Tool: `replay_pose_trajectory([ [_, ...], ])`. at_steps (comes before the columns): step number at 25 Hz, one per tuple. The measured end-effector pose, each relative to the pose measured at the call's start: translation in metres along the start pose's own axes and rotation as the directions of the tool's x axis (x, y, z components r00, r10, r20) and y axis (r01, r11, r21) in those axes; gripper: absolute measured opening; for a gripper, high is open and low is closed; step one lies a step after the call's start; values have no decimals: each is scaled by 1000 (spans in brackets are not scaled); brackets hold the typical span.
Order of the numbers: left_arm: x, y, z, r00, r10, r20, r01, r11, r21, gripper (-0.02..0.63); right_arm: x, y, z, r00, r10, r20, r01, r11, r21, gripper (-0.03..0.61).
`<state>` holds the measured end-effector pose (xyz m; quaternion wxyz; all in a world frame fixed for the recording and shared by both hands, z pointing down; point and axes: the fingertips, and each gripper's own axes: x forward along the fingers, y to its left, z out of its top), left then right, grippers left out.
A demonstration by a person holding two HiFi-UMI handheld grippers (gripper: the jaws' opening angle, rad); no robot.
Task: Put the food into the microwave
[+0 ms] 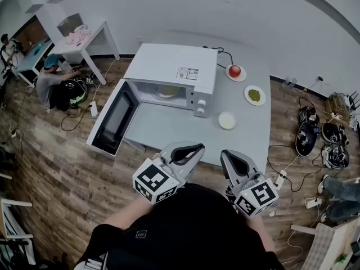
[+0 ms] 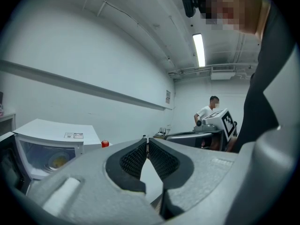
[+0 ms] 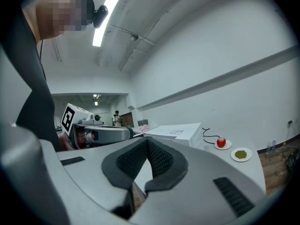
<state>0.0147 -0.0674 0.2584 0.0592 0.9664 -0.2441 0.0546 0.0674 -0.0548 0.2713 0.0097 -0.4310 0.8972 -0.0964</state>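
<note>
- The microwave (image 1: pixel 169 66) stands on the grey table (image 1: pixel 169 131) with its door (image 1: pixel 112 122) swung wide open; a plate (image 1: pixel 167 91) lies inside.
- To the right of it, three dishes sit on the table: a plate with a red fruit (image 1: pixel 235 72), a plate of green food (image 1: pixel 254 95) and a pale dish (image 1: pixel 227 120) nearest the microwave's front corner.
- The left gripper (image 2: pixel 146 142) has its jaws together at the tips, with nothing between them.
- The right gripper (image 3: pixel 146 142) is likewise closed and empty.
- Both are held at the near table edge, well apart from the food.
</note>
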Motion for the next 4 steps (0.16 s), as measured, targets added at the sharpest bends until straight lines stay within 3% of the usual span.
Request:
replay_pose_trajectory([
  [4, -2, 2, -1, 1000, 2, 2, -2, 1000, -6, 21, 2, 3, -1, 1000, 5, -8, -5, 1000, -3, 14],
])
